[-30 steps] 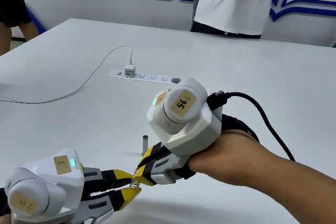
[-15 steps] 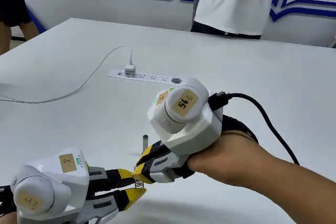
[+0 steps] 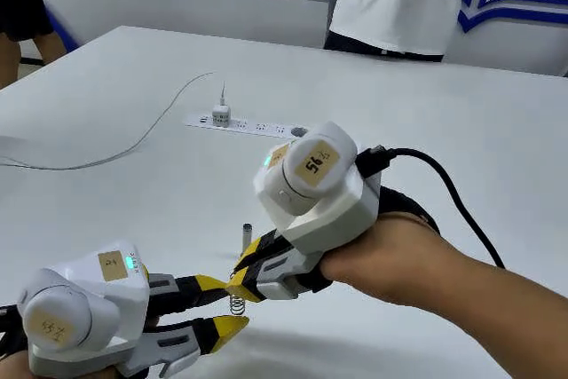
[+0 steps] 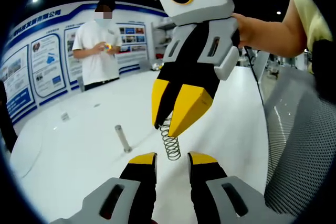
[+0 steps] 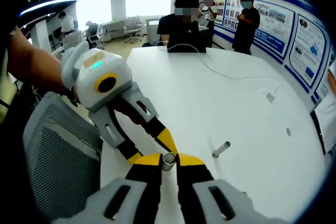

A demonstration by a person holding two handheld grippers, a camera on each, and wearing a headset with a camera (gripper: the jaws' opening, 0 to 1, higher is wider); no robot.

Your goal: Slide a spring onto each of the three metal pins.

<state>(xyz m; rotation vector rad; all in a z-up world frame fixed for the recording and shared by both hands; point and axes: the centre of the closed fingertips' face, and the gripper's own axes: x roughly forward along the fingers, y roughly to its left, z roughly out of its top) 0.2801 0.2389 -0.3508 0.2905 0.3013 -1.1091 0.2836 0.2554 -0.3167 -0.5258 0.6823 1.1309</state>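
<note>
A small metal spring (image 3: pixel 237 304) hangs from the tips of my right gripper (image 3: pixel 239 290), which is shut on its upper end. In the right gripper view the spring (image 5: pixel 168 161) sits pinched between the yellow jaws. My left gripper (image 3: pixel 229 306) lies low at the left, open, its jaws either side of the spring's lower end (image 4: pixel 171 142) without touching it. One upright metal pin (image 3: pixel 247 241) stands on the white table just behind the grippers, also seen as the pin (image 4: pixel 123 138) and the pin (image 5: pixel 221 149).
A white power strip (image 3: pixel 244 127) with a plugged charger and a grey cable lies further back. A person in a white shirt (image 3: pixel 399 2) stands at the far table edge. A mesh chair (image 5: pixel 58 145) is beside the table.
The left gripper's jaws have spread wider and dropped slightly toward the lower left. The right gripper still holds the spring, shifted a little.
</note>
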